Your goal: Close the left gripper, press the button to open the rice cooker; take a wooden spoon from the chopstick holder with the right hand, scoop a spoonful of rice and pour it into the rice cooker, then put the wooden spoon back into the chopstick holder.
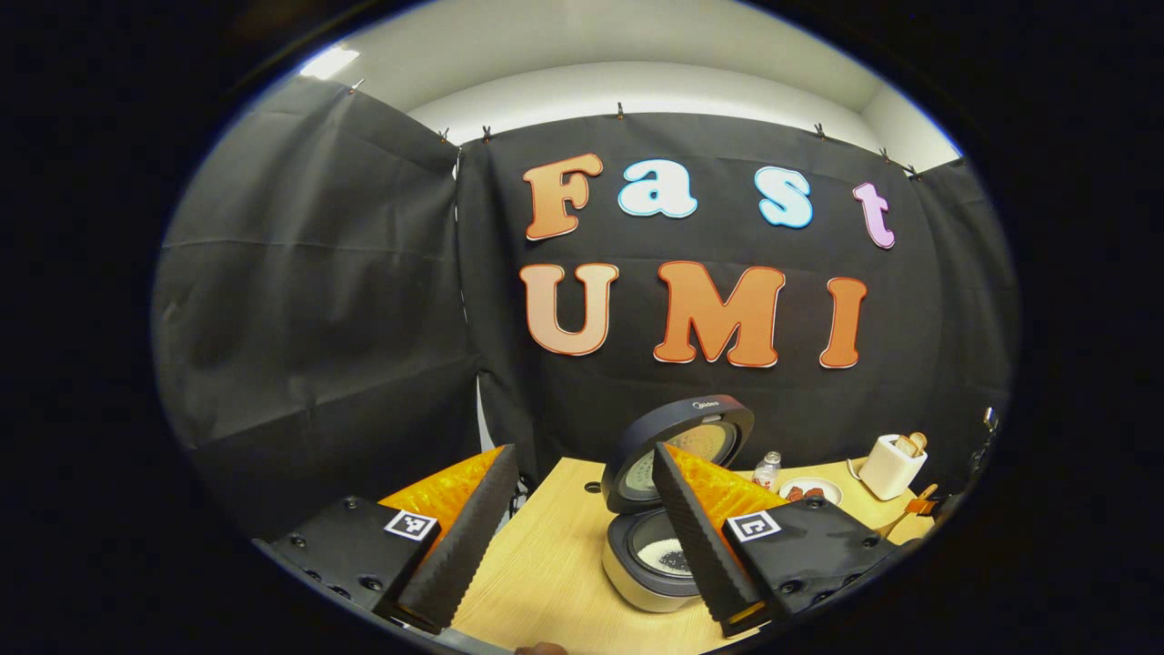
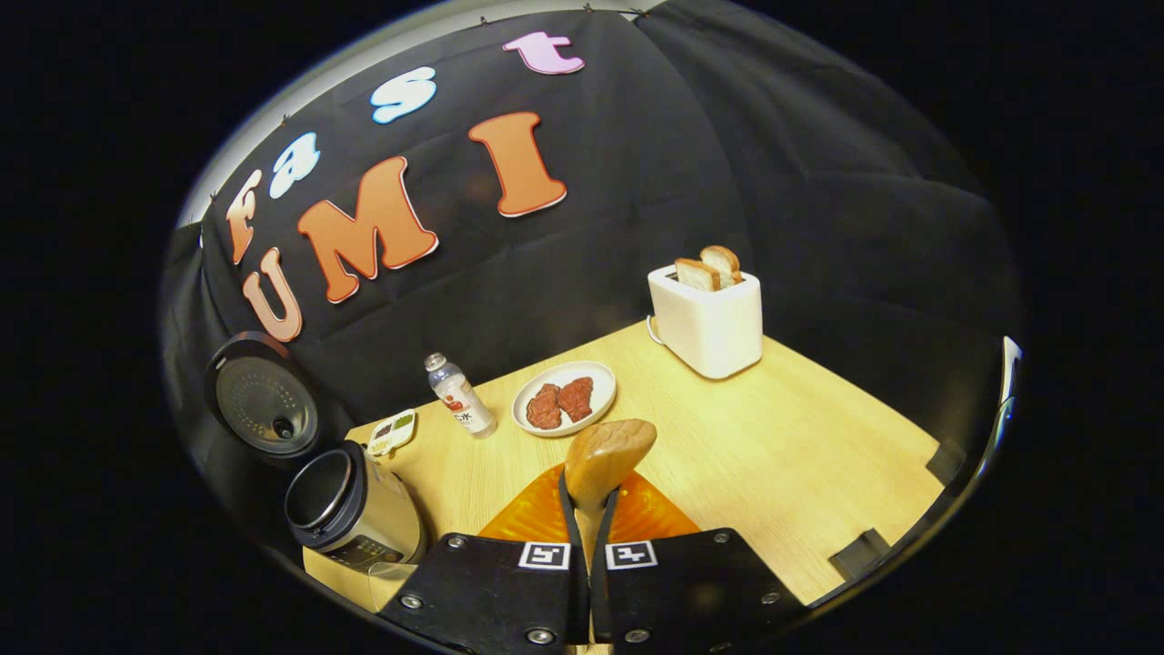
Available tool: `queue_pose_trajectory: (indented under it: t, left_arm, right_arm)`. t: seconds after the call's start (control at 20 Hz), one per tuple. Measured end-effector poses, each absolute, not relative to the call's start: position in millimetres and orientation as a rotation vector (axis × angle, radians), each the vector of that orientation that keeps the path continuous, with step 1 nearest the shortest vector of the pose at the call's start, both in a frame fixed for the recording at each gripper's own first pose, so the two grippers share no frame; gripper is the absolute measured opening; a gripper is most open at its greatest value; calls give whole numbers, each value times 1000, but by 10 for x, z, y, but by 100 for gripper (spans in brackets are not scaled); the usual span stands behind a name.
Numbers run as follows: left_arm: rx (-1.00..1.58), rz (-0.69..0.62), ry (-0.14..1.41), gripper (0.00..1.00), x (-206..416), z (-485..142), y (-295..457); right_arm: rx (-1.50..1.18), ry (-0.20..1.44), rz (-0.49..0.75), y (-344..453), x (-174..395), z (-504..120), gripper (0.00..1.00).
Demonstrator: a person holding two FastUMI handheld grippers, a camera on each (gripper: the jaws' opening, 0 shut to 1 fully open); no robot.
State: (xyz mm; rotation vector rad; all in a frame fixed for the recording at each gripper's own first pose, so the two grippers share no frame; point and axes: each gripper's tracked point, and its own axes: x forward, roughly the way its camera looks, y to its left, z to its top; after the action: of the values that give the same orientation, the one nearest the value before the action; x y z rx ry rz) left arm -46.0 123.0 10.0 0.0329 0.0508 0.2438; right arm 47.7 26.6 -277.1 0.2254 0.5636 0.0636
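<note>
Left gripper (image 1: 573, 537) hangs with fingers spread, gripping nothing, rice cooker (image 2: 350, 505) lid up with rice in the pot at the table's (image 2: 773, 455) left end, right gripper (image 2: 589, 509) clenched on the wooden spoon (image 2: 605, 455): thin pinch, so risk is the spoon twisting or slipping on the way back to the chopstick holder.

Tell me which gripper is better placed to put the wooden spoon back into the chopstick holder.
The right gripper: its fingers are shut on the light brown wooden spoon. The left gripper is open and holds nothing, facing the open grey rice cooker with rice inside.
</note>
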Motion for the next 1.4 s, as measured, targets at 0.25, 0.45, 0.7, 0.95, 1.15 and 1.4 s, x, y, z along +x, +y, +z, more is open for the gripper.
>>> queue_pose_trajectory:
  t: [0.25, 0.45, 0.7, 0.95, 1.15, 1.4]
  left_arm:
    - [40, 259, 64, 100, -468, 5, 1287]
    - [11, 252, 78, 100, -424, -37, 1270]
    - [19, 246, 63, 100, -373, 43, 1233]
    - [9, 224, 57, 100, -280, 126, 1154]
    - [-9, 212, 49, 100, -168, 236, 1104]
    - [35, 231, 27, 100, 77, 425, 1069]
  right_arm:
    - [305, 572, 58, 217, 512, -2976, 0]
    - [324, 597, 26, 104, 512, -3120, 1]
    - [306, 628, -14, -22, 497, -3146, 16]
    - [241, 653, -67, -243, 436, -3043, 51]
    - [147, 630, -96, -440, 496, -2797, 94]
    - [109, 545, -84, -453, 690, -2212, 95]
